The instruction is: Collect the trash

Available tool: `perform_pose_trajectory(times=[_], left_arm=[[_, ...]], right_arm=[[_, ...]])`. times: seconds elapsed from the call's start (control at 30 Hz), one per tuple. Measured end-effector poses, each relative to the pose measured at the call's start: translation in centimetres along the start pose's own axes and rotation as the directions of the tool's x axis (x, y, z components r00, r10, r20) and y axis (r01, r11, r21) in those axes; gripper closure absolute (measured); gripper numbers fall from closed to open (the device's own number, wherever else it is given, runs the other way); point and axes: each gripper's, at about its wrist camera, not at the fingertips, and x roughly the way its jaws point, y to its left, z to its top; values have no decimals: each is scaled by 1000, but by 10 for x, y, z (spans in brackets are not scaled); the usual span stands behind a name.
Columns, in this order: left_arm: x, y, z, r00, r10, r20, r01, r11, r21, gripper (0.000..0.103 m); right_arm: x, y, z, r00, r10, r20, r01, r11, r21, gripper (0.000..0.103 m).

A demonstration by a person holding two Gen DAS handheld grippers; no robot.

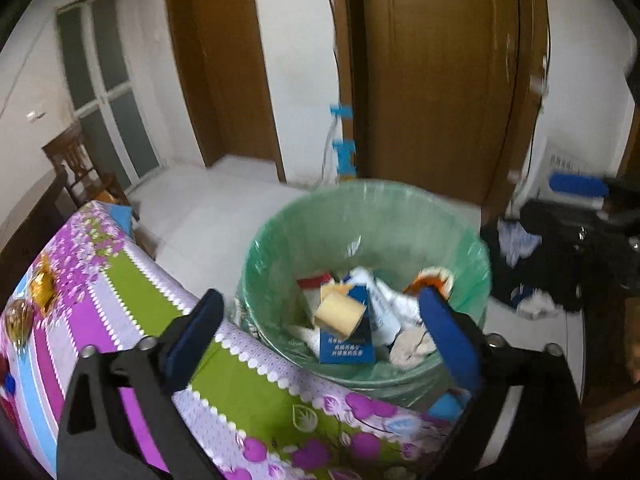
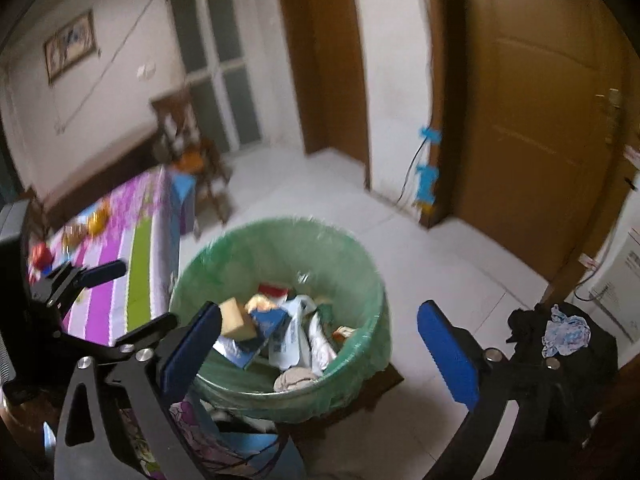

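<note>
Both grippers tilt downward toward the floor, and each stands spread wide with nothing between its blue pads. Nearest in the left wrist view, the left gripper (image 1: 320, 332) hangs over the corner of a table under a flowered purple and green tablecloth (image 1: 132, 292), its right finger reaching out past the table edge over the bin. In the right wrist view the right gripper (image 2: 320, 344) sits beside the same table corner, above the near rim of the bin, and the left gripper's finger shows at the left edge.

One round trash bin (image 1: 460, 256), lined with a green bag, stands on the white tiled floor just beyond the table corner, ahead of and below both sets of jaws. Its contents lie in a heap: one yellow sponge-like block (image 1: 340, 314) on top, one blue carton (image 1: 346, 346) with white lettering beneath it, white wrappers, and a red and white packet toward the back; the exact count of pieces cannot be told.

Farther left on the table rest two gold-wrapped items (image 1: 42, 286). Right of the bin sits a dark bundle (image 1: 568, 256) with pale crumpled material on it. Two brown wooden doors (image 1: 436, 80) close the far wall.
</note>
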Motion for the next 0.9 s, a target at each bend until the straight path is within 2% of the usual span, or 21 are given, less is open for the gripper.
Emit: perform_pose_trajectory(times=[0.07, 0.13, 0.23, 0.37, 0.47, 0.53, 0.7, 0.8, 0.9], left_arm=[[-20, 2, -4, 998, 1, 60, 1, 999, -43, 6], [-36, 3, -8, 994, 3, 105, 4, 997, -72, 6], [-60, 4, -18, 985, 37, 170, -22, 996, -88, 6], [-90, -3, -33, 963, 78, 257, -62, 996, -68, 6], [-107, -2, -44, 954, 91, 287, -74, 995, -72, 6], [-118, -2, -53, 954, 108, 279, -89, 993, -79, 6], [-135, 0, -76, 953, 144, 266, -130, 989, -70, 6], [-143, 1, -87, 949, 177, 262, -164, 984, -71, 6], [-146, 9, -94, 955, 169, 242, -146, 983, -112, 6]], right_arm=[[-22, -4, -12, 995, -43, 87, 40, 999, 32, 5], [-44, -6, -23, 980, -95, 176, 85, 994, 65, 5], [-77, 3, -41, 937, -183, 298, 170, 983, 68, 5], [-95, 26, -56, 915, -276, 293, 292, 956, -13, 5], [-112, 48, -74, 890, -291, 352, 328, 944, -47, 5], [-118, 62, -84, 893, -290, 344, 334, 940, -75, 5], [-115, 85, -100, 932, -272, 239, 298, 951, -82, 5], [-112, 96, -108, 935, -281, 214, 302, 951, -69, 5], [-114, 106, -117, 937, -283, 207, 301, 951, -64, 5]])
